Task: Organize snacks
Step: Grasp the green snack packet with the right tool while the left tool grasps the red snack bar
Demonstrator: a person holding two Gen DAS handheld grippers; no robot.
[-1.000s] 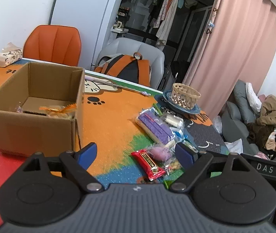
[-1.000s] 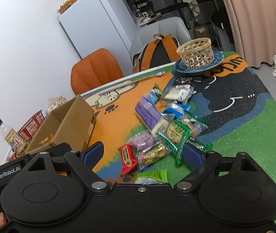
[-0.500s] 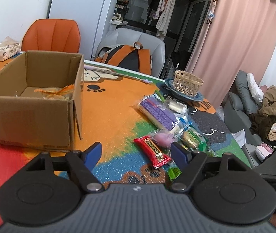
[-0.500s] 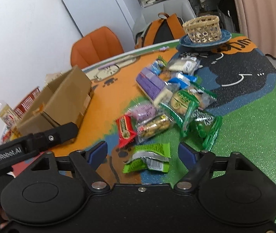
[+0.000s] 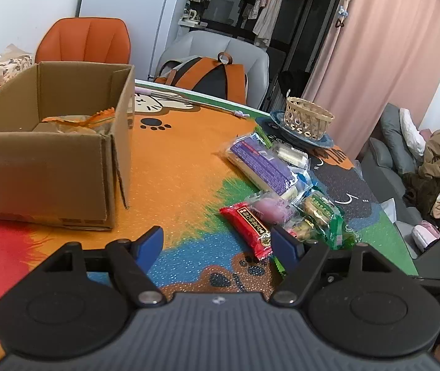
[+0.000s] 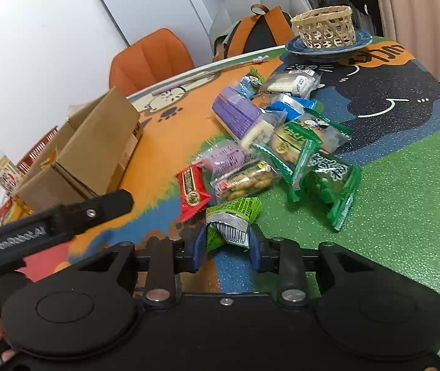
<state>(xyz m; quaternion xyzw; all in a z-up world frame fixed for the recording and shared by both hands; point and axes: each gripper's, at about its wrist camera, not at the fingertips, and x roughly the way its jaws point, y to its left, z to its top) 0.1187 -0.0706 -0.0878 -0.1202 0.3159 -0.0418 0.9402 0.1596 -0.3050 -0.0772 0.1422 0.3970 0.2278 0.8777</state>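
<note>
A pile of wrapped snacks lies on the colourful table mat: a red packet (image 6: 192, 191), a purple box (image 6: 239, 117), green packets (image 6: 333, 185) and others. My right gripper (image 6: 226, 244) has its blue fingers closed against the near end of a small green and silver snack packet (image 6: 232, 219) that lies on the mat. My left gripper (image 5: 218, 244) is open and empty, low over the mat, with the red packet (image 5: 249, 224) just beyond its right finger. An open cardboard box (image 5: 49, 142) at the left holds an orange-wrapped snack (image 5: 77, 120).
A wicker basket (image 6: 325, 26) on a blue plate stands at the table's far side. An orange chair (image 5: 85, 43) and a grey chair with a backpack (image 5: 210, 74) stand behind the table. A bottle (image 6: 2, 170) and a red basket are beyond the box.
My right gripper has dropped toward the mat and closed its fingers onto the green and silver packet. My left gripper has moved lower and closer to the snack pile, still open.
</note>
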